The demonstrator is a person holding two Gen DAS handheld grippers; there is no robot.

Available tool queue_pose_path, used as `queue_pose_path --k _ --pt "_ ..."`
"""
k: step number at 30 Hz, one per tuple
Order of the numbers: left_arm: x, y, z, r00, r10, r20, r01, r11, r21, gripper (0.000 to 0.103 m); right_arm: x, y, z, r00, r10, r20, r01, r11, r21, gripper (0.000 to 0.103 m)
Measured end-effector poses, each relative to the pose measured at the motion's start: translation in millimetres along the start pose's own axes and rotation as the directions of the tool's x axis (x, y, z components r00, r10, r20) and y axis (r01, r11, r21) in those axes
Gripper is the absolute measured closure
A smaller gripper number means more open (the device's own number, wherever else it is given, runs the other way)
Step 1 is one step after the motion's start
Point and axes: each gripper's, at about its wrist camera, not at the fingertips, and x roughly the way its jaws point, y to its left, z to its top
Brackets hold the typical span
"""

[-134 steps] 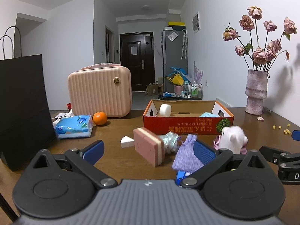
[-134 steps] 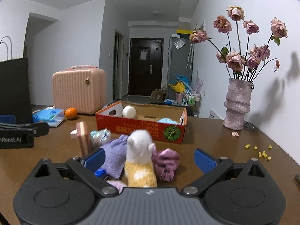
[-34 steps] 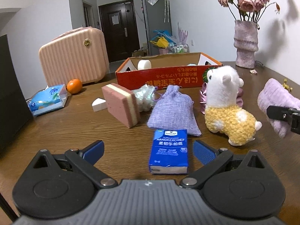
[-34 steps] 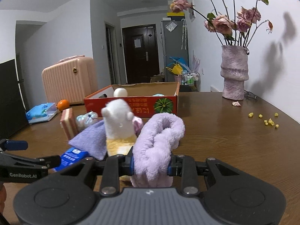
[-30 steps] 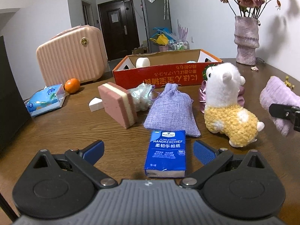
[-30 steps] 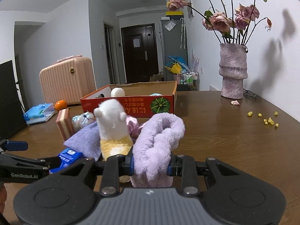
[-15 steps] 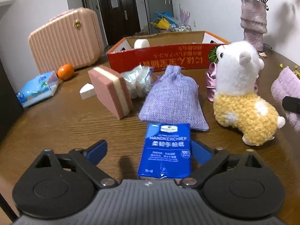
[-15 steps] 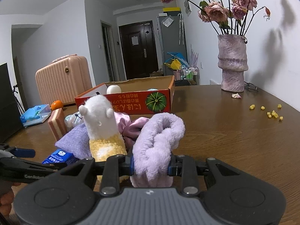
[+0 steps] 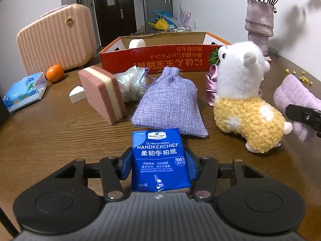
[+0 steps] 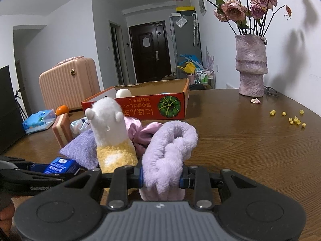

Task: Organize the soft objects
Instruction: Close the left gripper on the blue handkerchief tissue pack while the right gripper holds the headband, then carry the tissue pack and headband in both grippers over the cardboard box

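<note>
My left gripper [image 9: 158, 165] is shut on a blue handkerchief pack [image 9: 159, 158] low over the table. My right gripper [image 10: 161, 175] is shut on a rolled lilac fluffy towel [image 10: 169, 146], which also shows in the left wrist view [image 9: 295, 96]. Ahead lie a purple burlap pouch [image 9: 170, 102], a white-and-yellow alpaca plush [image 9: 244, 94], a pink-and-cream sponge [image 9: 102, 94], a clear mesh bag [image 9: 131, 84] and a pink satin scrunchie [image 10: 142, 134]. A red cardboard box [image 9: 166, 60] stands behind them with a white ball [image 9: 137, 43] inside.
A pink ribbed case [image 9: 54, 40], an orange [image 9: 54, 73] and a blue wipes pack [image 9: 24, 90] are at the back left. A white wedge [image 9: 77, 96] lies by the sponge. A vase of dried roses [image 10: 251, 66] and yellow crumbs [image 10: 291, 117] are at the right.
My left gripper came forward and down around the blue handkerchief pack and closed on it. My right gripper kept its hold on the lilac towel and drifted slightly right.
</note>
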Motion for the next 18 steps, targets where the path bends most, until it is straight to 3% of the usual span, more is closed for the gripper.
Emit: queue_pose_path --k 18 --pt "-46.3 4.6 6.1 0.991 -0.003 0.133 0.006 1.0 -0.021 0.049 -10.8 10.3 10.5 0.999 0.003 0.041 -0.001 0.999 -0.038 0.074"
